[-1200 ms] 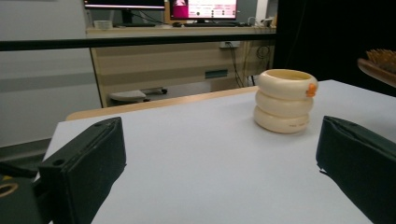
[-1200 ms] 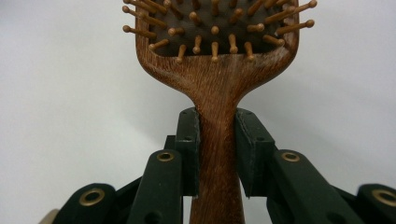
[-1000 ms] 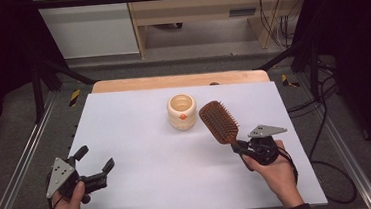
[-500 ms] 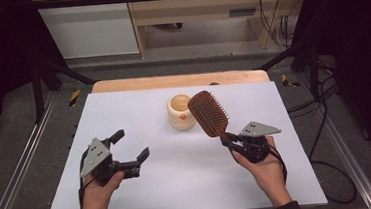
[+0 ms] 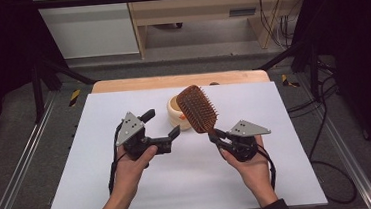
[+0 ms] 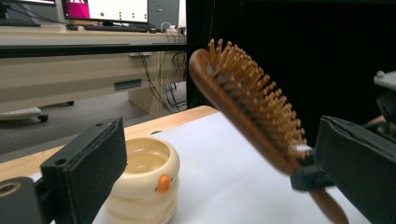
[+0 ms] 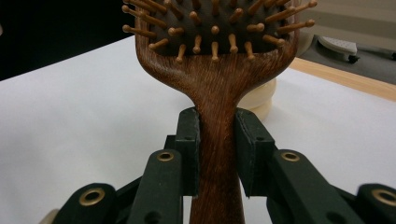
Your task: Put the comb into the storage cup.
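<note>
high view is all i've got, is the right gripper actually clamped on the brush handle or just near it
Observer: Clamped. In the right gripper view both pads of the right gripper press on the neck of the hairbrush, just below the head.
Operator: what's on that cream cup, i can't make it out
Observer: The left gripper view shows a small orange knob on the side of the cream cup, which has a ribbed, ring-stacked wall.
Operator: left gripper got anything in it
Observer: No. The left gripper is open, with the cup and the brush seen in the gap beyond its pads, neither touched.
</note>
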